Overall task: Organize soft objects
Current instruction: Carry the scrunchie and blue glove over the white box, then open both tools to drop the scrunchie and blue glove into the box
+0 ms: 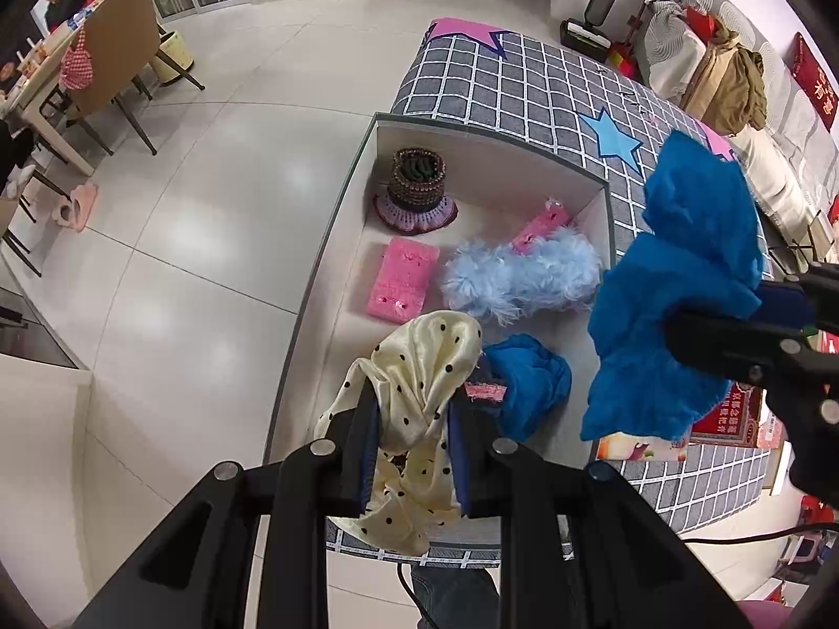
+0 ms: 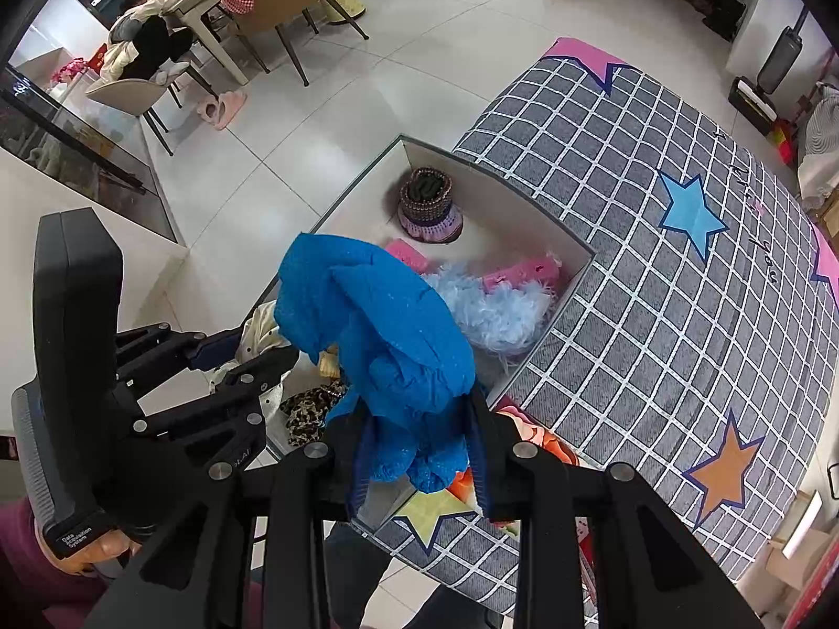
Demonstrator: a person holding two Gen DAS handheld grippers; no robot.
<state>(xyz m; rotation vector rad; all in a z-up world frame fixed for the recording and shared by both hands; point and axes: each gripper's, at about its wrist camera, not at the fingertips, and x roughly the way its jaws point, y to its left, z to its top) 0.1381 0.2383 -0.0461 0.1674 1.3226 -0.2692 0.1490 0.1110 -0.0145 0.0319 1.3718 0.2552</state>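
Blue cloth [image 2: 377, 335] hiding box [image 2: 529, 220] contents, leopard fabric [image 2: 307, 414] half-covered

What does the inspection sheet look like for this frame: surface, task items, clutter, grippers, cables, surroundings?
Surface: grid-patterned cover with stars; white box on it.
Job's things: box holds crochet hat, pink sponge, fluffy blue piece, blue cloth.
Clutter: leopard-print fabric at the box's near end.
Grippers: left gripper shut on polka-dot scarf; right gripper shut on blue fabric.
Cables: black cable.
Surroundings: tiled floor, dining table, vacuum.
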